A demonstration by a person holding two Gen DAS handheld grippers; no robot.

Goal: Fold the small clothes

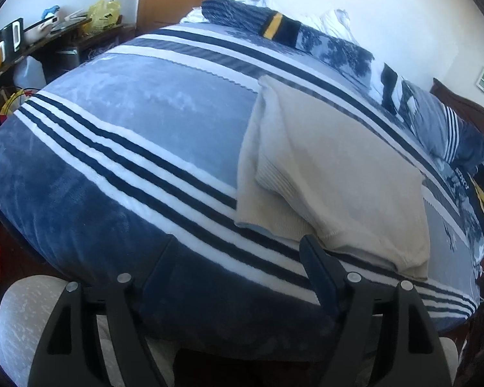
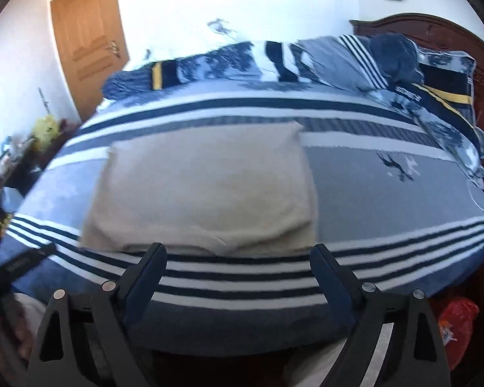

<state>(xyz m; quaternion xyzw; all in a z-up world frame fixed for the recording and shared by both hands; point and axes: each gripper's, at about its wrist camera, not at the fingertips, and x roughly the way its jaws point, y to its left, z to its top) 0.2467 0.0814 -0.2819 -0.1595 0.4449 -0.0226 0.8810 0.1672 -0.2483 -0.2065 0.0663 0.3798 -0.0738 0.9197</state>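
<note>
A cream knitted garment point(image 1: 335, 174), folded into a rough rectangle, lies flat on the bed point(image 1: 119, 122), which is covered by a blue, grey and white striped fleece blanket. It sits near the bed's near edge, across the dark stripes. The left tool point(image 1: 238, 258) hangs above that edge with its black fingers spread and nothing between them, the garment just beyond its right finger. The right tool point(image 2: 238, 258) is likewise spread wide and empty, pointing at the garment's near hem point(image 2: 219, 242). Rumpled bedding point(image 2: 355, 61) is heaped along the far side.

White walls point(image 2: 242, 6), wooden door point(image 2: 87, 42), striped bed point(image 1: 113, 148)
</note>
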